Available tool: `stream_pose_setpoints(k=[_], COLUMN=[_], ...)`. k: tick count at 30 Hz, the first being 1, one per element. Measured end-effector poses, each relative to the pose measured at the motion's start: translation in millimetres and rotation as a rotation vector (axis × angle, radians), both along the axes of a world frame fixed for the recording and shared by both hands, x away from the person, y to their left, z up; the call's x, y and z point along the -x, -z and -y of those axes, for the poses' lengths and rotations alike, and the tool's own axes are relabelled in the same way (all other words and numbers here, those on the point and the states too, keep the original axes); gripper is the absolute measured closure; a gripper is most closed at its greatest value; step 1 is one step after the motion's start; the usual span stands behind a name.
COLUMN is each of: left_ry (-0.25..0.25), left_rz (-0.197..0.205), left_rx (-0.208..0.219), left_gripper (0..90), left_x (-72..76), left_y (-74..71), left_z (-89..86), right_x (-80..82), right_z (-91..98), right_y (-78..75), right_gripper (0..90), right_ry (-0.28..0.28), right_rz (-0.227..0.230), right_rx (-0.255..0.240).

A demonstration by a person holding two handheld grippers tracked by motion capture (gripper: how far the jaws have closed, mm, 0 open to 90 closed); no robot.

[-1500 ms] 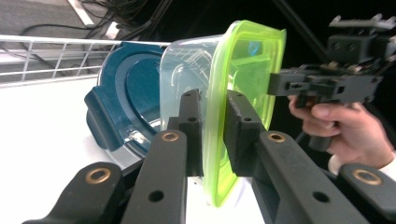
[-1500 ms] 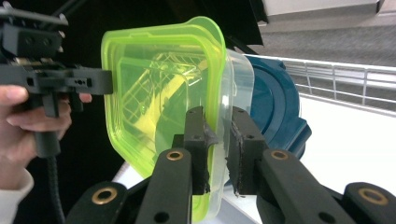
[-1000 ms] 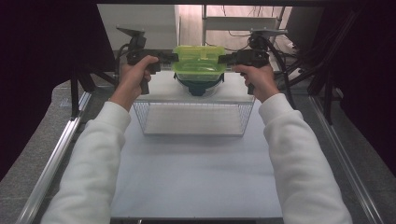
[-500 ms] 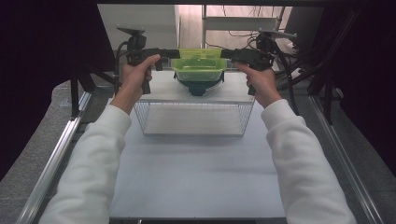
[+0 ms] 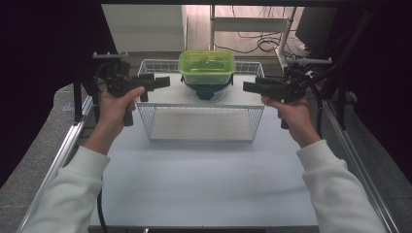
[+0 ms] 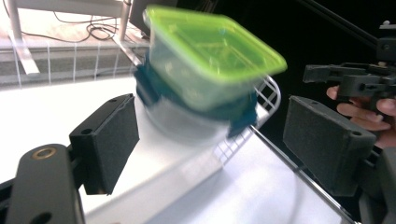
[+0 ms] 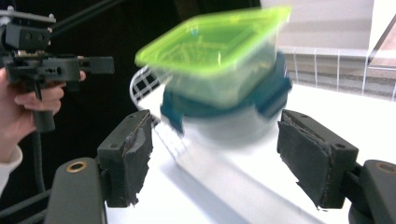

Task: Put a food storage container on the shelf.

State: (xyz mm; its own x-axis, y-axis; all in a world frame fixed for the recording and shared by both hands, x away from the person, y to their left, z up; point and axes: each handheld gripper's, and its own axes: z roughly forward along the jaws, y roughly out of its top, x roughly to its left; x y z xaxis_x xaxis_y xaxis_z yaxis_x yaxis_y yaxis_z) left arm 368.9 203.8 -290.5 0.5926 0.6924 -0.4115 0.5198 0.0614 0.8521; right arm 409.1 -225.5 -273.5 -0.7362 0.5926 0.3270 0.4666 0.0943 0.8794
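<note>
A clear box with a lime-green lid (image 5: pixel 207 67) (image 6: pixel 210 51) (image 7: pixel 219 51) rests on a round container with a dark teal lid (image 5: pixel 208 90) (image 6: pixel 187 123) (image 7: pixel 229 123). Both sit at the far end of a white wire basket (image 5: pixel 201 138). My left gripper (image 5: pixel 164 81) (image 6: pixel 215 144) hangs left of the stack, apart from it; its jaws have just been opening, with nothing between them. My right gripper (image 5: pixel 247 86) (image 7: pixel 224 158) hangs to the right of the stack, likewise just opening and holding nothing. Each gripper view shows the other gripper (image 6: pixel 355 79) (image 7: pixel 46 65) in its hand beyond the stack.
The basket stands on a white table (image 5: pixel 204 184) with metal rails along both sides. A white chair frame (image 5: pixel 252 24) and floor cables (image 5: pixel 265 44) lie beyond the far edge. Dark curtains close off the left and right.
Both grippers let go of the green-lidded box and drew apart, left one leftward, right one rightward, and slightly toward the person. The box now sits on the round container.
</note>
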Motion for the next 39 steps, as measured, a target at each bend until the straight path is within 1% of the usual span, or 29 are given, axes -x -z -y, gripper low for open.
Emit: stream_pose_setpoints(k=[2,4,5,6,7,8,11,13,15,16,18,19,21,22,23,24,25,27,30,33,35,37,39], left_ry=[0.01,0.016,0.016,0.022,0.021,0.021,0.023,0.024,0.027,0.027,0.021,0.006,0.002,0.002,0.015,0.021,0.019,0.016,0.013,0.019,0.017,0.015,0.011], left_rz=[-0.008,-0.007,-0.008,-0.003,-0.001,0.0,0.011,0.01,-0.003,-0.008,-0.018,-0.012,-0.018,-0.024,-0.04,-0.049,-0.06,-0.068,-0.088,-0.101,-0.109,-0.108,-0.112], left_rx=[-0.016,-0.031,-0.036,-0.039,-0.045,-0.051,-0.09,-0.102,-0.117,-0.126,-0.157,-0.18,-0.205,-0.207,-0.218,-0.229,-0.246,-0.29,-0.295,-0.311,-0.305,-0.307,-0.296], left_gripper=[17.2,17.2,17.2,17.2,17.2,17.2,17.4,17.5,17.5,17.6,17.7,18.1,18.5,18.4,18.5,18.2,18.2,18.2,18.2,18.2,18.2,18.2,18.3], left_x=[12.0,24.4,29.7,38.8,46.1,51.7,75.2,85.8,98.8,102.7,110.8,115.9,121.8,124.9,127.4,128.5,129.8,130.1,127.8,125.7,125.1,124.8,124.6], left_y=[12.5,23.4,27.5,34.7,40.5,45.0,67.4,79.2,96.7,103.0,118.2,128.4,141.5,148.4,156.1,160.5,166.0,174.9,181.7,186.1,187.6,187.8,188.1], left_z=[-1.2,-2.6,-3.0,-4.2,-4.7,-4.9,-5.1,-4.5,-3.7,-3.3,-2.9,-2.8,-2.7,-2.6,-1.7,-1.0,0.1,1.4,3.1,5.7,5.7,4.6,3.1], right_x=[10.9,22.7,29.3,34.8,43.9,51.2,69.7,79.5,88.8,94.2,101.2,104.1,110.3,112.6,114.8,117.6,118.6,121.5,122.0,120.1,119.4,119.5,119.6], right_z=[6.2,12.2,15.3,17.9,22.1,25.5,35.3,39.9,42.8,44.0,44.5,44.8,44.5,44.5,44.4,44.7,45.0,46.1,47.6,48.5,49.1,49.5,50.3], right_y=[11.1,22.4,28.5,32.8,40.7,47.0,65.2,75.9,85.8,91.9,100.9,104.9,116.6,122.6,128.4,135.5,140.4,154.2,170.0,179.2,181.8,181.8,180.9], right_gripper=[25.8,25.8,25.9,25.9,25.9,25.9,26.1,26.1,26.1,26.1,26.1,26.1,26.1,26.1,26.0,26.0,26.0,25.9,25.8,25.8,25.6,25.5,25.4], right_ry=[-0.011,-0.029,-0.035,-0.04,-0.051,-0.052,-0.048,-0.045,-0.042,-0.043,-0.041,-0.039,-0.033,-0.033,-0.032,-0.029,-0.026,-0.025,-0.023,-0.024,-0.021,-0.018,-0.016], right_rz=[-0.003,-0.007,-0.002,-0.004,-0.001,0.003,0.015,0.015,0.015,0.012,0.015,0.016,0.016,0.01,0.001,-0.008,-0.007,-0.03,-0.064,-0.084,-0.094,-0.089,-0.086], right_rx=[0.004,0.003,0.001,0.003,0.009,0.018,0.045,0.059,0.059,0.058,0.074,0.086,0.115,0.129,0.149,0.164,0.17,0.19,0.215,0.227,0.23,0.234,0.23])
